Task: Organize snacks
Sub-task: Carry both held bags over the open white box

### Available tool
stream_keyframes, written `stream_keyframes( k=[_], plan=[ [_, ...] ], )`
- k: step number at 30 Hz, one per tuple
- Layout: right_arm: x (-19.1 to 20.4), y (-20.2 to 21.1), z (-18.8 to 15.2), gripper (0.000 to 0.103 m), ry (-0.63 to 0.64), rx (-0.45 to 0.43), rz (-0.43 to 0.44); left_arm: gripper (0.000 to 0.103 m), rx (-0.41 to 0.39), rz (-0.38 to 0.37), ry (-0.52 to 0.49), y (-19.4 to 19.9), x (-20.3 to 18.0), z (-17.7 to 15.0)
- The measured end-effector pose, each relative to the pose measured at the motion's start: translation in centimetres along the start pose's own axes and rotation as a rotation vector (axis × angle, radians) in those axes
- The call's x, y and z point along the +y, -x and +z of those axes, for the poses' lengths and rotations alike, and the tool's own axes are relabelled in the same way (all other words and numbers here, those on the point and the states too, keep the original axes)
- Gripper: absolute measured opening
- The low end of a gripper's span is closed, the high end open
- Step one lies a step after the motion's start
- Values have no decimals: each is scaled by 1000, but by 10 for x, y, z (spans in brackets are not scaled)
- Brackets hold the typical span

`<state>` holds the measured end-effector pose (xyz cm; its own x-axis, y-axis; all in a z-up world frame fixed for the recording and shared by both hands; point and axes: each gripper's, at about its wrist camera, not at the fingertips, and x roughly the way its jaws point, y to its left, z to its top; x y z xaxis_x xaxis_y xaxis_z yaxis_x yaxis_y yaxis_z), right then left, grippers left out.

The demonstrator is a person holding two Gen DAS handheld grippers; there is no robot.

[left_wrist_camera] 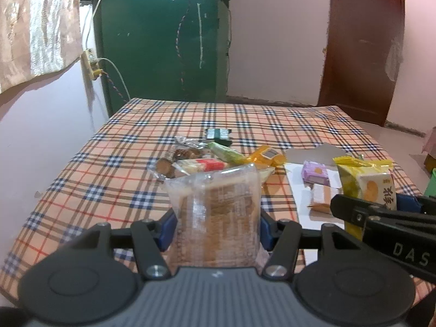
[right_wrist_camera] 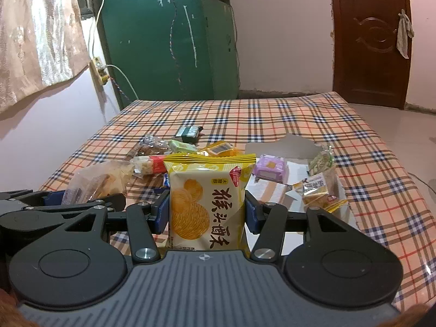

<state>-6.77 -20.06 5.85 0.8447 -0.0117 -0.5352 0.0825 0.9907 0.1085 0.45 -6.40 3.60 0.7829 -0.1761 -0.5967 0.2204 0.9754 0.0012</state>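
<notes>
Currently we hold a clear cracker packet (left_wrist_camera: 215, 212) pinched in the left gripper (left_wrist_camera: 215, 226) and a yellow chip bag (right_wrist_camera: 207, 204) pinched in the right gripper (right_wrist_camera: 205, 212). The slick wrappers could slip out short of the white box (right_wrist_camera: 294, 150), we judge, or the two grippers could collide, being so close.

Dim warm indoor light, soft overall focus and mild noise, strong fisheye bending with black vignette corners, glare on the clear snack wrapper (left_wrist_camera: 215, 207), faint shadow under the curtain (right_wrist_camera: 35, 27) on the wall.
</notes>
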Motion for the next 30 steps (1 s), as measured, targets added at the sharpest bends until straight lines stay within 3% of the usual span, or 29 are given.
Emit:
stream_keyframes(
  k=[30],
  plan=[
    [-45,41,-13,66,-80,-30,-120,58,10,-95,-67,1,-55,-5]
  ],
)
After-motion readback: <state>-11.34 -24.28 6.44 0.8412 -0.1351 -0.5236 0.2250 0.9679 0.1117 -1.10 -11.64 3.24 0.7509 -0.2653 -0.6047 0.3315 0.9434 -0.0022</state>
